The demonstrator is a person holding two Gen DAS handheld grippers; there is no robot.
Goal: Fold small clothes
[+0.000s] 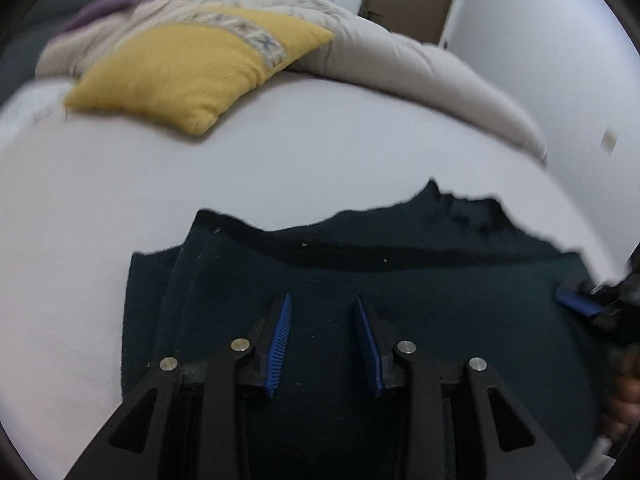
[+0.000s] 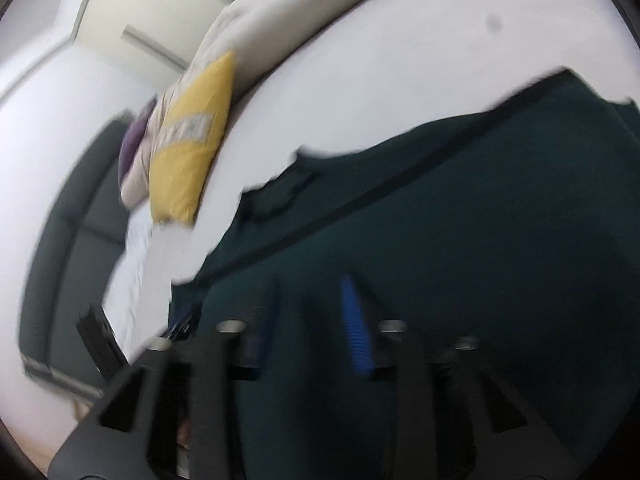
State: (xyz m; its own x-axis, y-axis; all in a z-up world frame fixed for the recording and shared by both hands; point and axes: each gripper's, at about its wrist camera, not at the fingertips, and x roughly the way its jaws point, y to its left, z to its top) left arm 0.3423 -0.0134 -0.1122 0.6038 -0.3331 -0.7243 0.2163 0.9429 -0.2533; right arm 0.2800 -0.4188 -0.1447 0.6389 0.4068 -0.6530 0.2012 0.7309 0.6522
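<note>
Left gripper (image 1: 322, 308) hovers over dark garment (image 1: 400, 292).

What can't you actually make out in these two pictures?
- Garment: its near part is hidden by the left claw and cut off by the frame's bottom edge.
- Right claw: right wrist view is motion-blurred, so its grip is unclear.
- Pillow pattern: smeared by blur.

From my remote seat I saw a yellow cushion (image 1: 196, 74) lying on the white bed (image 1: 280, 160). Behind the cushion a beige duvet (image 1: 400, 64) was heaped, with something purple (image 1: 100, 10) and a dark headboard (image 2: 76, 216) beyond it.
</note>
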